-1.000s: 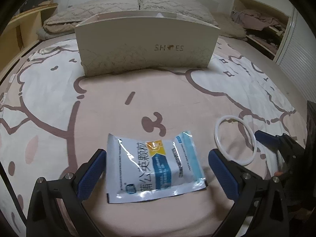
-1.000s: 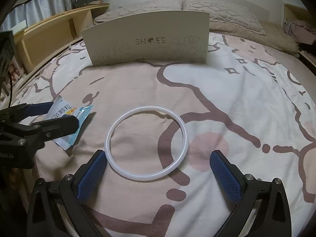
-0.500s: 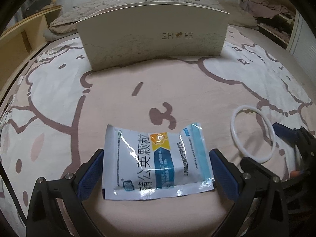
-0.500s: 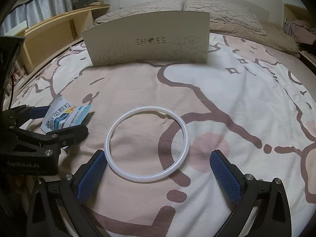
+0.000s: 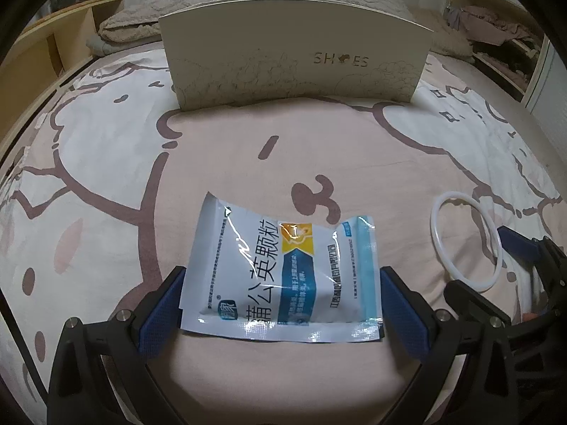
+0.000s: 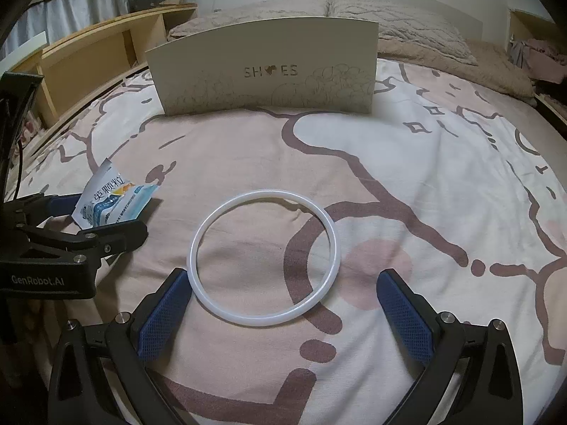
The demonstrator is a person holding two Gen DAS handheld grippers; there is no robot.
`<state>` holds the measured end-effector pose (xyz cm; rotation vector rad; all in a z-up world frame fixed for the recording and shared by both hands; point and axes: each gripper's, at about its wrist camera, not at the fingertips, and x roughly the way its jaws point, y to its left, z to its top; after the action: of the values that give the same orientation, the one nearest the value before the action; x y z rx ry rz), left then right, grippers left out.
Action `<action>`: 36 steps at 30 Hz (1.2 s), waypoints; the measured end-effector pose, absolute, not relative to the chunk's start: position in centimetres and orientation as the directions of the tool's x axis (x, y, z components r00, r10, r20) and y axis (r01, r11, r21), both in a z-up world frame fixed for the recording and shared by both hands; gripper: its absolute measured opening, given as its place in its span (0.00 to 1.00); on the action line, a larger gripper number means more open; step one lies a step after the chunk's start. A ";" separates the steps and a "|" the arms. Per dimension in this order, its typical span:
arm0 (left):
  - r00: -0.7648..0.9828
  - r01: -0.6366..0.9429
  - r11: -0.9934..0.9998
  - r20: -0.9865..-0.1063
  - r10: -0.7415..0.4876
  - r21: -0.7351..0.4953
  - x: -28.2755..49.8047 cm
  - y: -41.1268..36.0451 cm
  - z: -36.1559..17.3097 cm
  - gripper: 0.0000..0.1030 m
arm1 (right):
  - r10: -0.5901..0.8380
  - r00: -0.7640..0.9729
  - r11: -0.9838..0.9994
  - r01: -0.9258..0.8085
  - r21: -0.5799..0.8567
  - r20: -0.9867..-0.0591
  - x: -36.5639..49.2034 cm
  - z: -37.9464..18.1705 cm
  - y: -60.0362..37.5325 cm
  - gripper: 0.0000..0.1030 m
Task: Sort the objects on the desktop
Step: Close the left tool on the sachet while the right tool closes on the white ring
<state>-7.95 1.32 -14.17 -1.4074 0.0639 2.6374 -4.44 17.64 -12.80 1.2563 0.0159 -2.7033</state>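
A white and blue medicine sachet [image 5: 283,276] lies flat on the bedsheet, its near part between the two open fingers of my left gripper [image 5: 281,313]. It also shows in the right wrist view [image 6: 113,198]. A white plastic ring [image 6: 264,256] lies flat on the sheet just ahead of my open right gripper [image 6: 281,313], nearer the left finger. The ring also shows in the left wrist view [image 5: 466,244]. A cream box marked SHOES [image 5: 294,63] stands further back on the bed, also in the right wrist view [image 6: 265,71].
The surface is a bed with a pink and white cartoon sheet [image 6: 425,163]. Pillows [image 6: 389,21] lie behind the box. A wooden shelf [image 6: 88,56] runs along the left. My left gripper shows at the left of the right wrist view [image 6: 71,233].
My left gripper has moved forward and down, so the sachet now sits between its fingers. The right gripper has hardly moved; the ring lies as before.
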 end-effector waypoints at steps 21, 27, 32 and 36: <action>-0.592 -0.133 -0.991 -0.802 0.080 0.000 -8.0 1.7 -14.0 1.00 | -0.103 -0.617 -0.990 0.139 0.021 -0.781 -4.5 -12.8 17.2 1.00; -0.599 -0.133 -0.991 -0.797 0.085 -0.006 -8.0 1.5 -13.9 1.00 | -0.114 -0.576 -0.988 0.153 0.030 -0.809 -5.3 -12.6 17.2 1.00; -0.602 -0.134 -0.991 -0.792 0.098 -0.021 -7.9 1.3 -13.8 0.99 | -0.125 -0.573 -0.988 0.150 0.047 -0.810 -5.4 -12.2 17.3 1.00; -0.605 -0.136 -0.990 -0.790 0.105 -0.028 -7.9 1.2 -13.7 0.97 | -0.153 -0.577 -0.985 0.150 0.080 -0.802 -5.4 -11.9 17.6 1.00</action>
<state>-7.89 1.20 -13.68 -1.3245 0.0528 2.6989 -5.45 17.58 -11.91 1.3467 -0.0048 -2.6482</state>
